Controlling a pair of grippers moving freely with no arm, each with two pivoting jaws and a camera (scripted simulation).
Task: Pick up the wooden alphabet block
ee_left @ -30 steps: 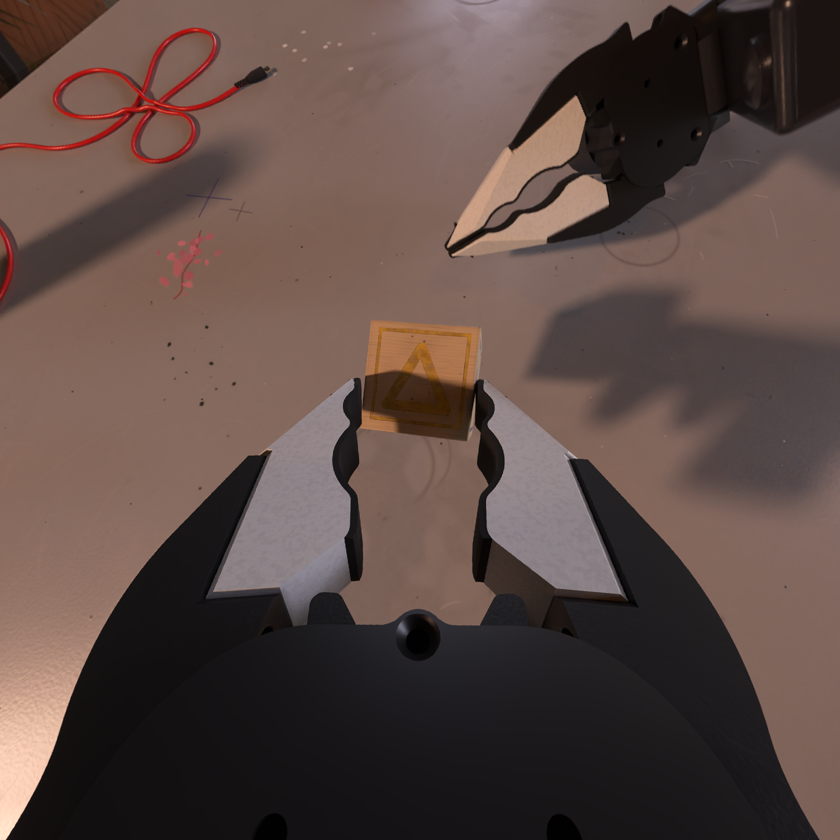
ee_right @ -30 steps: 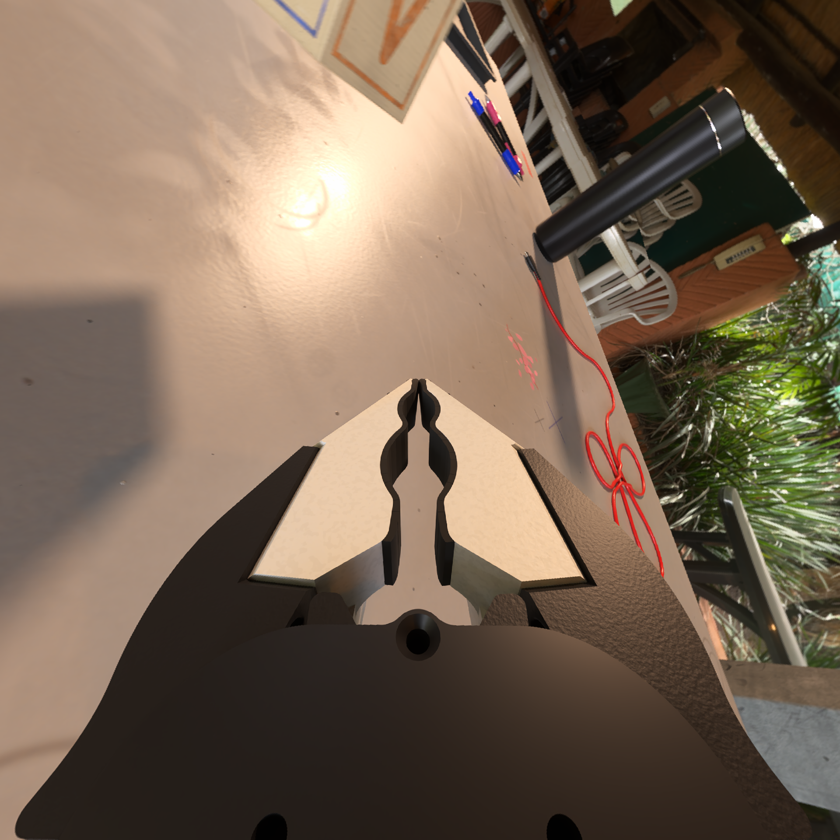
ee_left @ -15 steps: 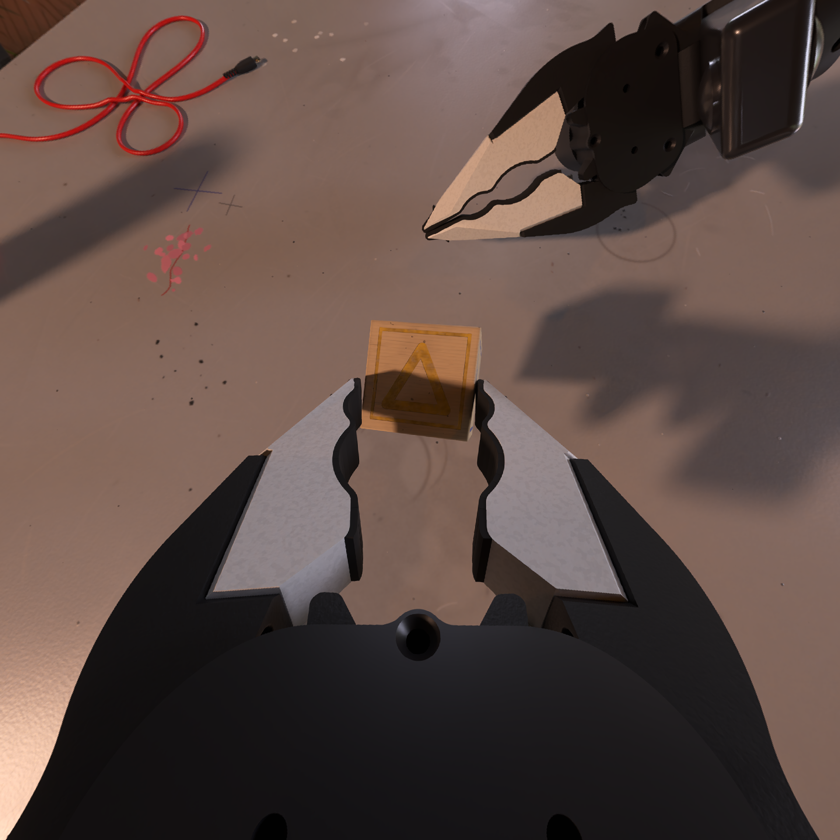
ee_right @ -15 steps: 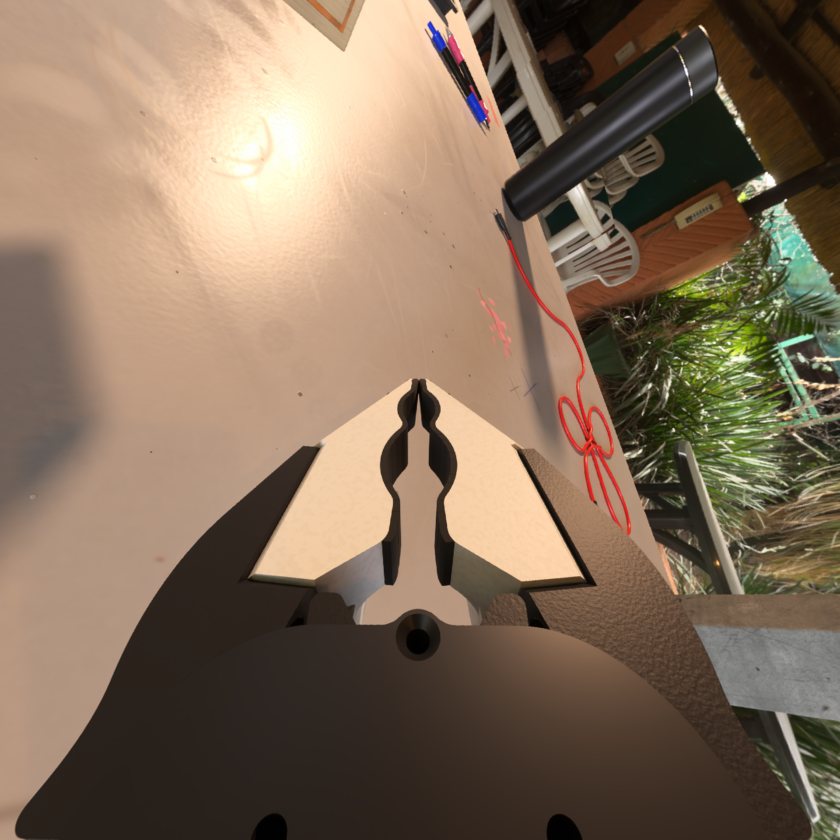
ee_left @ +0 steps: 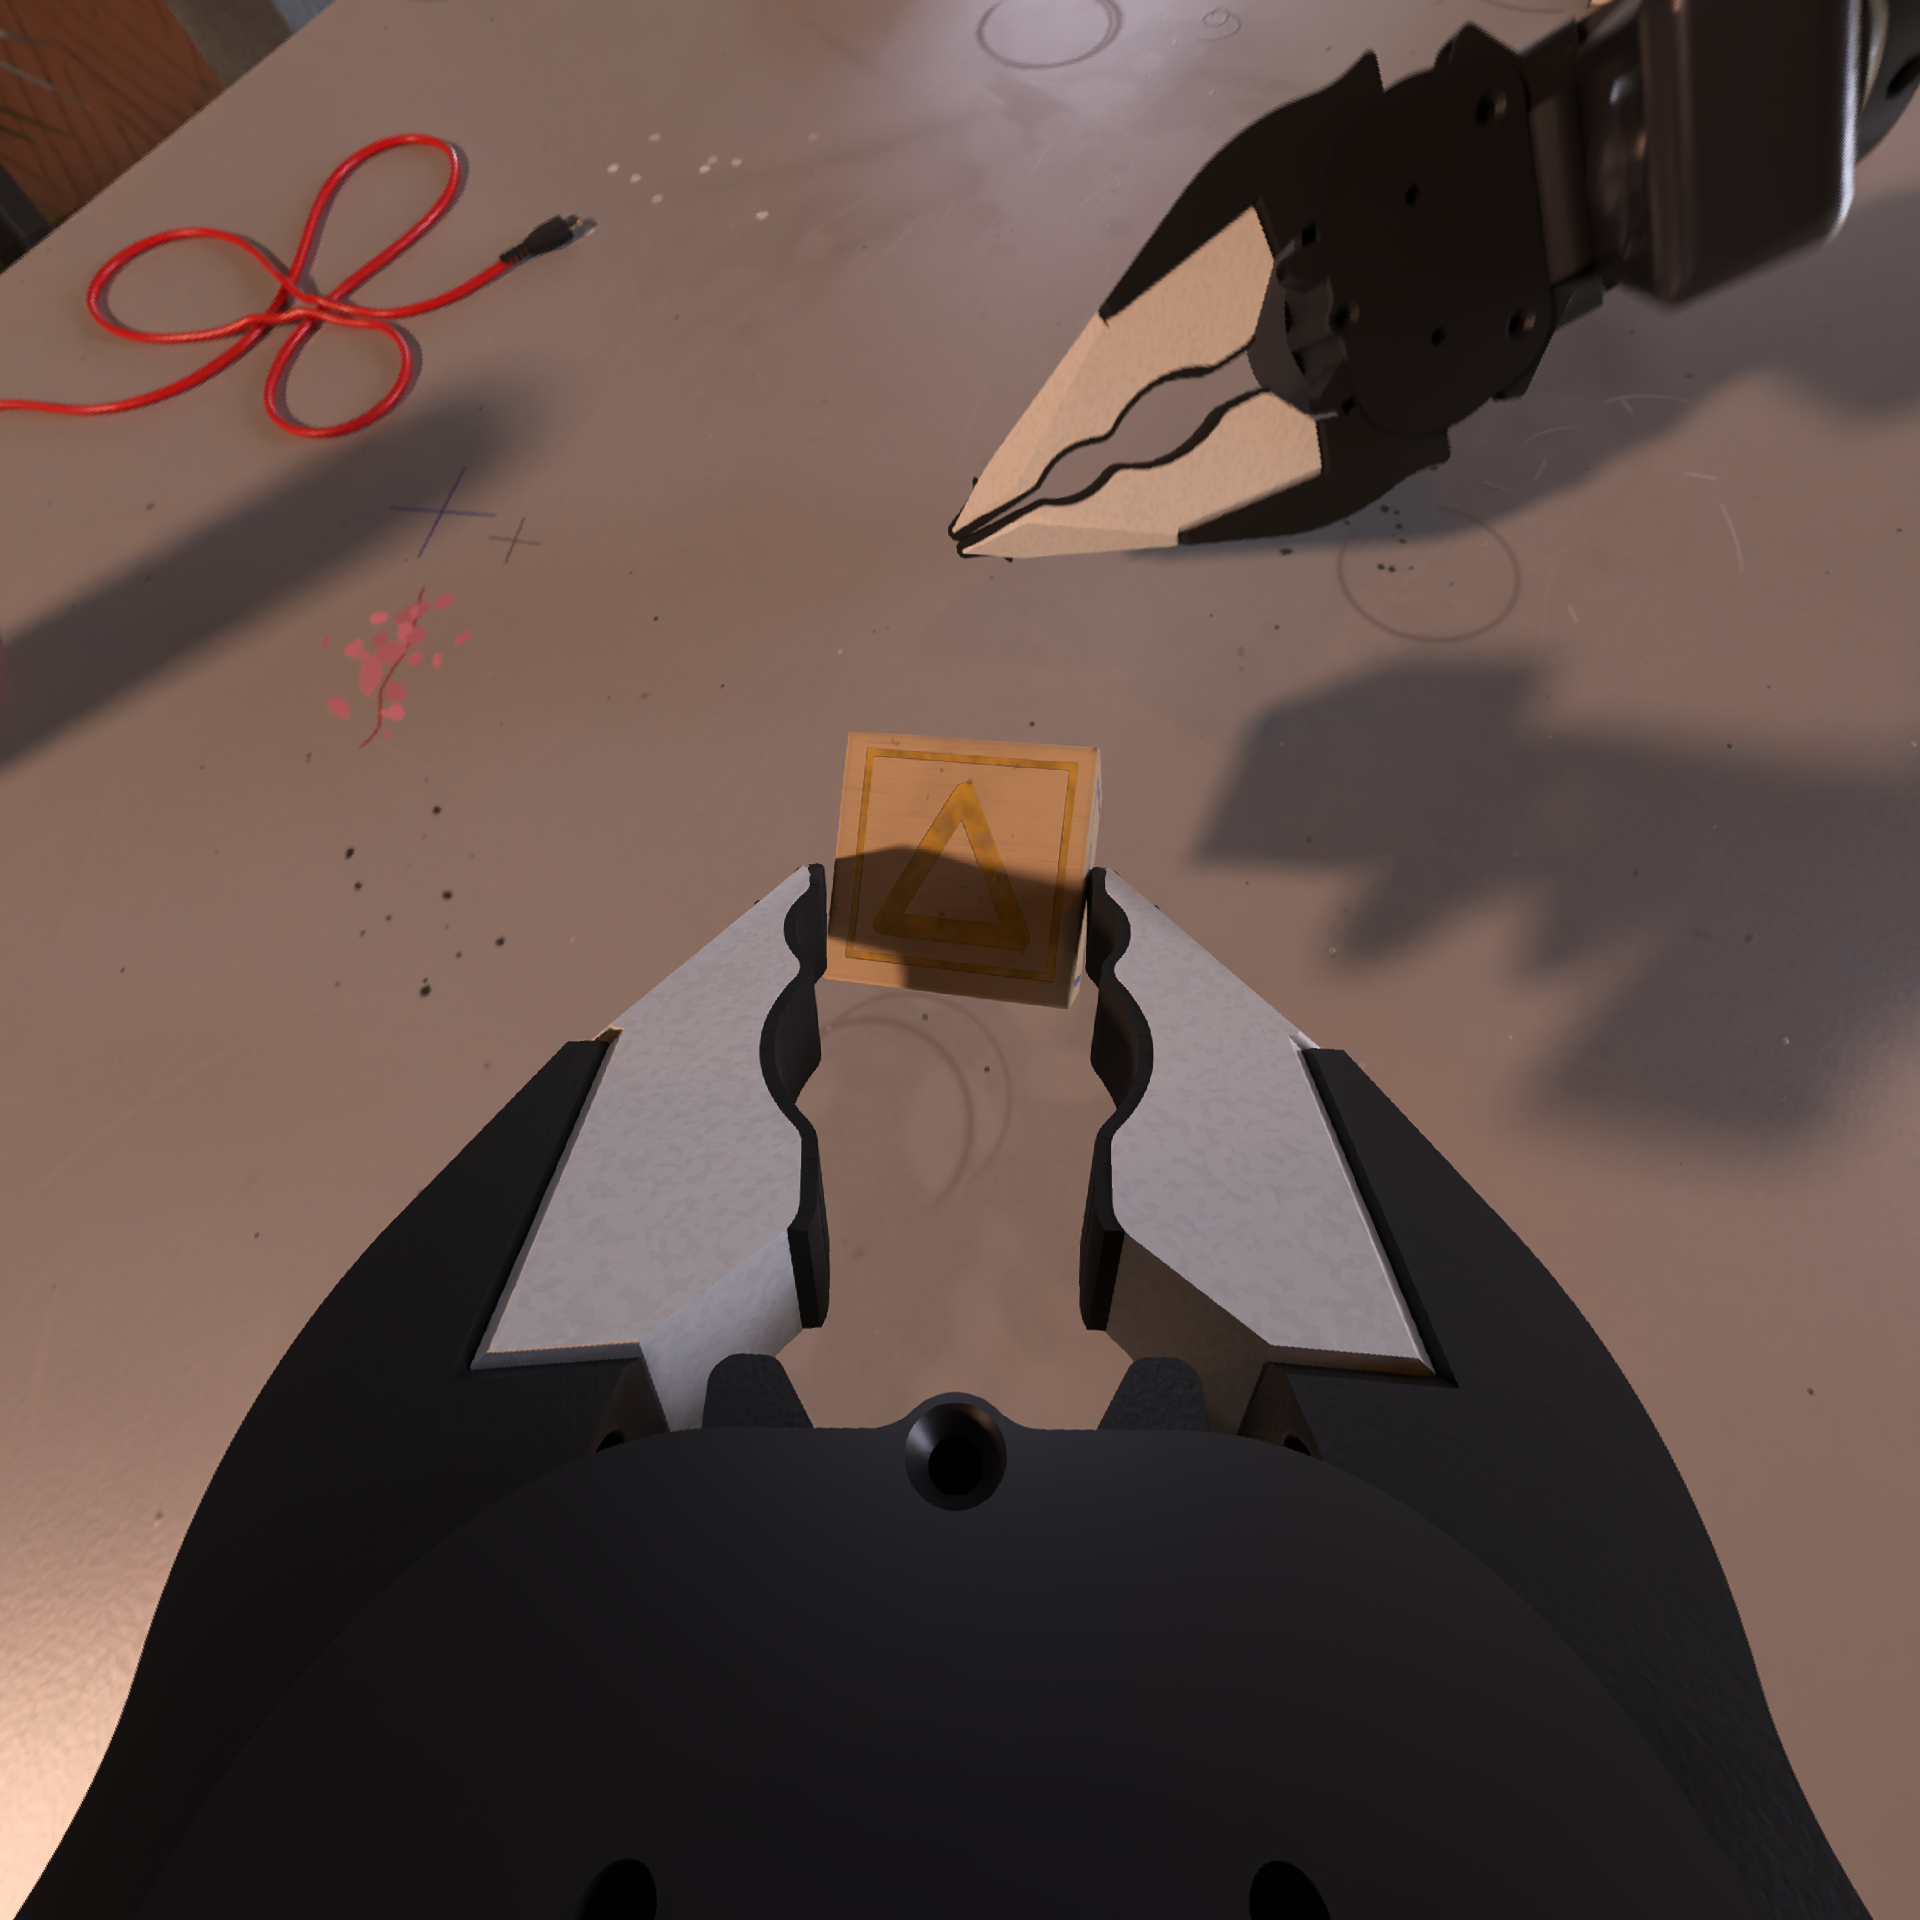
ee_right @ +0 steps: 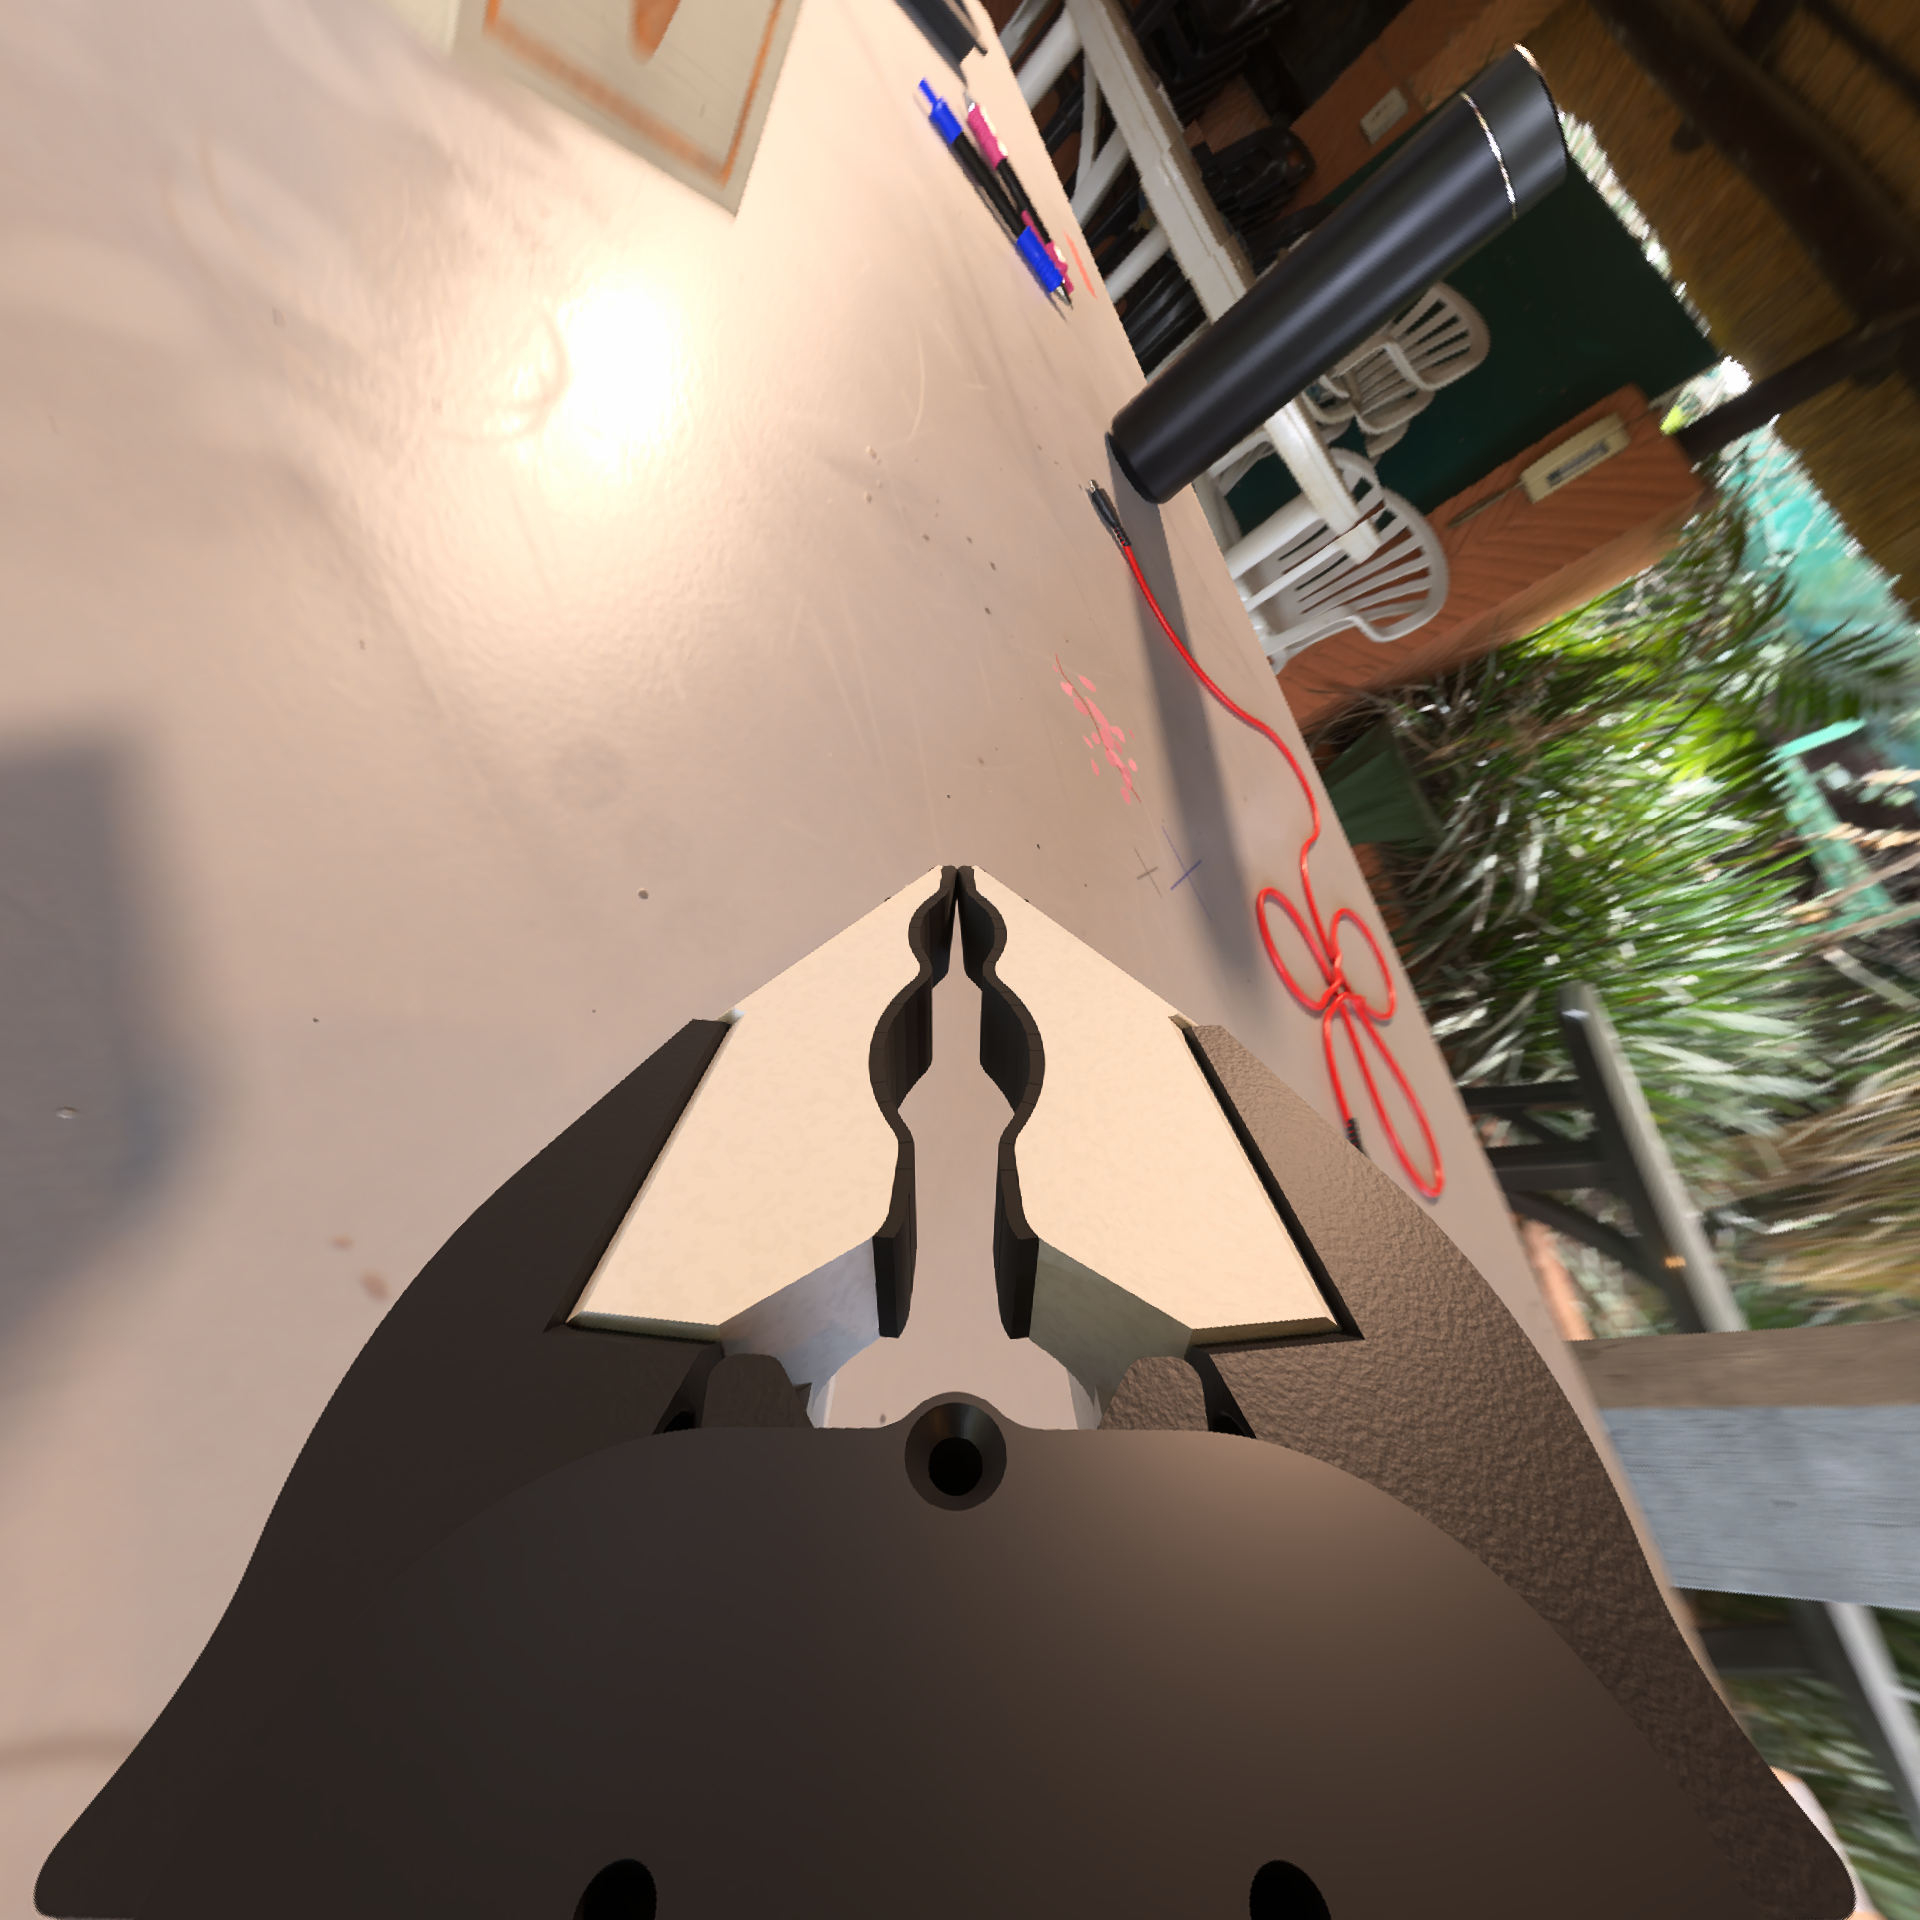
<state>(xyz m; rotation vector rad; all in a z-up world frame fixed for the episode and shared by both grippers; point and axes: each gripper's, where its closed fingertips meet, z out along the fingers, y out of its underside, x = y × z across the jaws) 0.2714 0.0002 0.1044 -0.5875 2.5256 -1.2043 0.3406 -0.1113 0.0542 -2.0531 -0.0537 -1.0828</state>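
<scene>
The wooden alphabet block (ee_left: 966, 831) has an orange frame and a triangle-like mark on its top face. My left gripper (ee_left: 956, 894) is shut on it, with a fingertip on each of the block's sides. The table (ee_left: 623, 831) shows beneath it. My right gripper (ee_left: 961, 540) is shut and empty, lying low over the table beyond the block to the right, its tips pointing left. In the right wrist view the right gripper (ee_right: 954, 873) has its jaws together, and a corner of the block (ee_right: 623, 83) shows at the top edge.
A looped red cable (ee_left: 291, 312) lies at the far left and also shows in the right wrist view (ee_right: 1340, 987). A black cylinder (ee_right: 1340, 281) and blue and pink pens (ee_right: 997, 187) lie near the table edge. A pink stain (ee_left: 390, 665) marks the tabletop.
The block has stayed fixed between my left fingertips while the table marks and cable shifted in that view. The right wrist view has swung, so more of the block shows at its top edge again.
</scene>
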